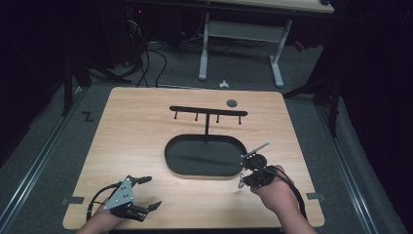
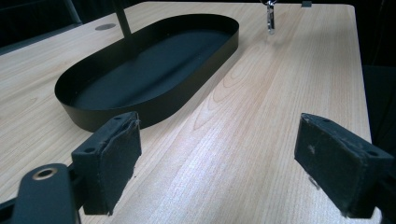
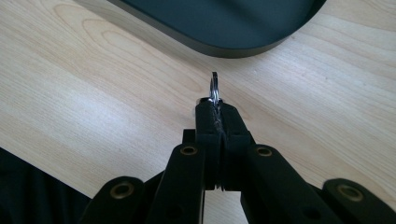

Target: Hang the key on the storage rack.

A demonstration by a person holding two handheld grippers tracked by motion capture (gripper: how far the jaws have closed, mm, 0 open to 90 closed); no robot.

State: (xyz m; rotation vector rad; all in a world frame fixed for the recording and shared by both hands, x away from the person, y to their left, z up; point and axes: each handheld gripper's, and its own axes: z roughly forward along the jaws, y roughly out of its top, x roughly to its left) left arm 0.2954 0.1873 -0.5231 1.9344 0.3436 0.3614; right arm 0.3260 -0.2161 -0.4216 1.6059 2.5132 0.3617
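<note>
A pale wooden surface (image 1: 146, 146) is seen carrying a black oval tray (image 1: 204, 156), from which a thin post rises to a hook rack (image 1: 208, 111). The left tongs (image 1: 146, 192) are held wide open above the near left of the surface, nothing between the pads. The right tongs (image 3: 215, 105) are clamped shut on a small metal key ring (image 3: 214, 87), held edge-on above the wood just beside the tray's near right end.

I am seeing a round dark grey disc (image 1: 232, 103) lying on the light wooden table (image 1: 141, 126) near its far edge.
</note>
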